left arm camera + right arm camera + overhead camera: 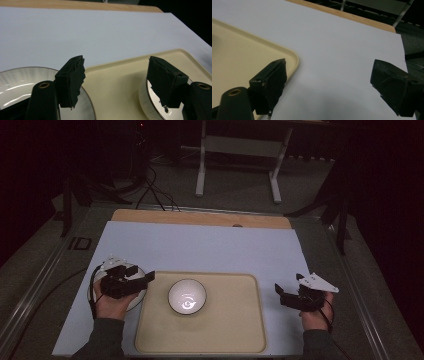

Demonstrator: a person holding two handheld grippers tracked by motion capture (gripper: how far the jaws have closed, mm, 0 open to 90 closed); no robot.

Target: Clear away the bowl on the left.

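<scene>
While both tongs sit wide open holding nothing, plate (134, 299) lies under left tongs (141, 276), off tray (240, 330); bowl (187, 296) already on it, right tongs (284, 290) idle beside tray. Plate pickup left.

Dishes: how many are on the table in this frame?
2. A white round bowl with a dark rim sits on the beige plastic tray. A white ribbed plate lies left of the tray, partly under the left hand-held gripper. Nothing else seems hidden.
</scene>
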